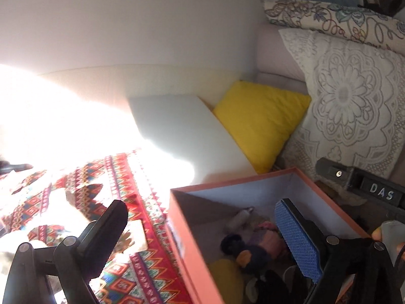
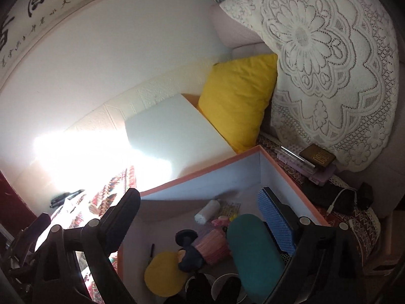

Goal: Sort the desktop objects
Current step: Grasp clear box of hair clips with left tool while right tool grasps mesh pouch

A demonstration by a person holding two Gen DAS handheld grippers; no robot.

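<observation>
Left gripper [image 1: 202, 238]: fingers spread wide, nothing between them; 1 finger over the patterned cloth [image 1: 141, 261], the blue-padded finger over the box.
Right gripper [image 2: 202, 228]: fingers spread apart; a teal oblong object [image 2: 253, 248] lies against the inner face of the blue-padded finger, the other finger well clear of it; whether it is released or resting there, cannot tell.
Orange box [image 2: 202, 172]: open-topped, pale inside, directly below both grippers.
Box contents: yellow disc [image 2: 164, 273], pink ribbed item [image 2: 215, 245], dark dumbbell-shaped toy [image 2: 187, 243], white cylinder [image 2: 207, 211].
Behind box: yellow cushion [image 2: 238, 98], lace pillow [image 2: 329, 63].
Right of box: digital clock [image 2: 320, 158] on the cloth.
</observation>
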